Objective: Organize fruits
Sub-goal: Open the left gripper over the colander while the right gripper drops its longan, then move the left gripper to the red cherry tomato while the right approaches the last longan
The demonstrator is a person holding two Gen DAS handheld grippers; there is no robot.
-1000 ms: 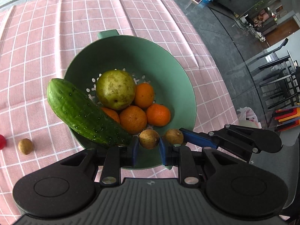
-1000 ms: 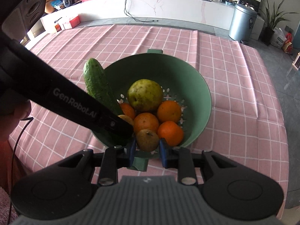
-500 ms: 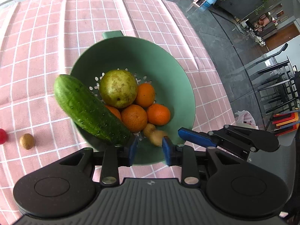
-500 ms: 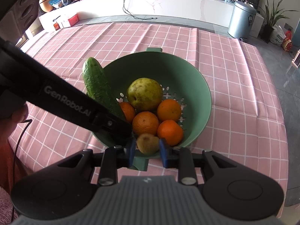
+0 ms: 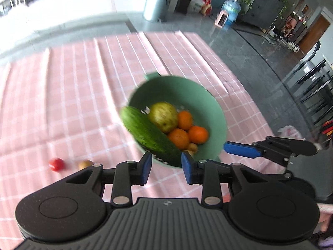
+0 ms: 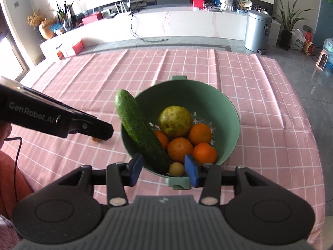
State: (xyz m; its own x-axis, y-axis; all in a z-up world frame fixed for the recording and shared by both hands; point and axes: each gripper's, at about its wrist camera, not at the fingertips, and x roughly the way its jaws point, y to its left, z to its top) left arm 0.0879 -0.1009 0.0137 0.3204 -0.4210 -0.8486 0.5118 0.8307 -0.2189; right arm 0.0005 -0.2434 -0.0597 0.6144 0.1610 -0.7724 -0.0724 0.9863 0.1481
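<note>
Green colander (image 6: 226,112) on the pink checked worktop (image 6: 260,87) holds one cucumber (image 6: 141,131) leaning over its rim, one pear (image 6: 175,120), four oranges (image 6: 180,149) and two small brown fruits (image 6: 176,169). One more brown fruit (image 5: 85,163) and one red fruit (image 5: 56,164) lie outside it. Left gripper (image 5: 166,165) and right gripper (image 6: 163,167) have just been opening; both jaws stand narrowly apart with nothing held.

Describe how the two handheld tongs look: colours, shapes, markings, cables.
Both tongs are black, with ribbed grey bodies, round side discs and blue pads. The left tongs carry white "GenRobot.AI" lettering; a thin black cable hangs beside them. The right tongs show one long blue finger.
</note>
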